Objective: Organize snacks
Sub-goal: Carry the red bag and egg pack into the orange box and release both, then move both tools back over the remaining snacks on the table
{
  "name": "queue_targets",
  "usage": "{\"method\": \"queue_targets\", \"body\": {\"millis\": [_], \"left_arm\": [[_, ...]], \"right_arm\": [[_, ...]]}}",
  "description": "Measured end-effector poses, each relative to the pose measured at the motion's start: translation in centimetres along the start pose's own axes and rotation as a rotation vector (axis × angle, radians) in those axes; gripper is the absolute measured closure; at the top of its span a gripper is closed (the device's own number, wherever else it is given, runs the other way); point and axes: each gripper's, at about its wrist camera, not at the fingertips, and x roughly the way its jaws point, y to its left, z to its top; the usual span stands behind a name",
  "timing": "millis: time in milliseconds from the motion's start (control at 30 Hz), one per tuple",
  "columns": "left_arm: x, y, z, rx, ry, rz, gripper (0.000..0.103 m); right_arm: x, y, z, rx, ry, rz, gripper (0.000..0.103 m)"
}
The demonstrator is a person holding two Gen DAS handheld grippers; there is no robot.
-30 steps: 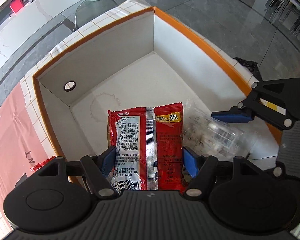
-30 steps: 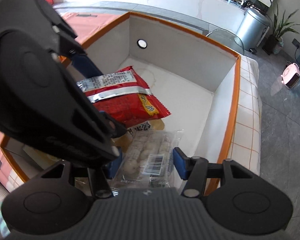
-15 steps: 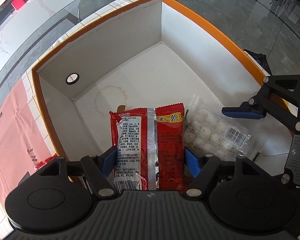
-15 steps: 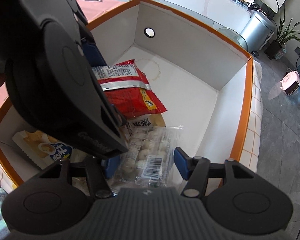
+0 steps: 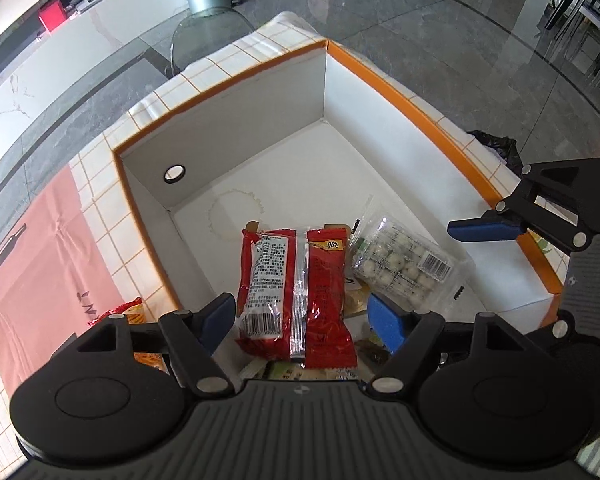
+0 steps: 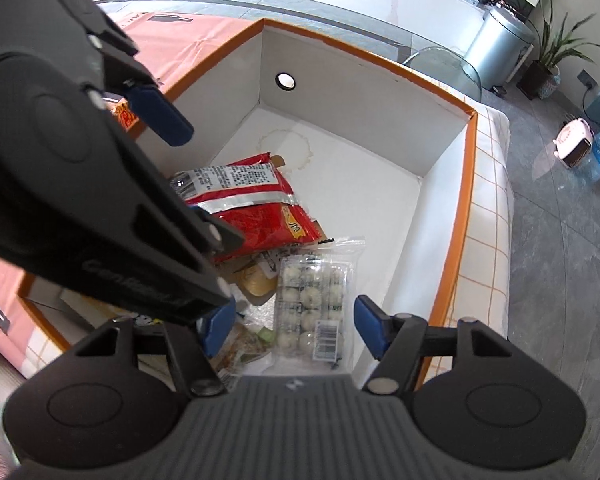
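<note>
Both snacks were down inside the orange-rimmed box (image 5: 428, 120): red packet (image 5: 296, 292) at its near end, clear tray of white balls (image 6: 312, 300) touching its right edge. My left gripper (image 5: 300, 320) was opening wide around the packet, pads clear. My right gripper (image 6: 296, 324) was opening too, tray between the jaws, no squeeze. Risks: a pad snags the crinkly film on lift-out and drags a snack; the two tools, close together over the box, clip each other.
</note>
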Motion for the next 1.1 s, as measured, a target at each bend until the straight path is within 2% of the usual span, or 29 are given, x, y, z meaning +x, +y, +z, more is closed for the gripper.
{"method": "queue_targets", "body": {"millis": [133, 333, 567, 733, 900, 1100], "left_arm": [[-2.5, 0.4, -1.0, -0.015, -0.039, 0.004, 0.015], [-7.1, 1.6, -3.7, -0.05, -0.114, 0.021, 0.015], [-12.5, 3.3, -8.6, -0.093, -0.202, 0.006, 0.015], [-14.9, 4.5, -12.6, -0.141, -0.257, 0.045, 0.015], [-16.1, 5.9, -16.3, -0.172, -0.267, 0.068, 0.015], [-15.8, 9.0, -20.0, -0.192, -0.23, 0.148, 0.015]], "right_arm": [[-1.5, 0.3, 0.1, 0.054, 0.021, 0.007, 0.04], [-5.0, 1.3, -0.2, 0.128, -0.012, 0.027, 0.039], [-9.1, 4.5, -1.6, 0.201, -0.136, 0.101, 0.039], [-10.7, 8.0, -3.4, 0.251, -0.237, 0.13, 0.039], [-10.8, 11.9, -5.0, 0.323, -0.313, 0.164, 0.039], [-10.2, 15.9, -6.3, 0.435, -0.358, 0.218, 0.039]]}}
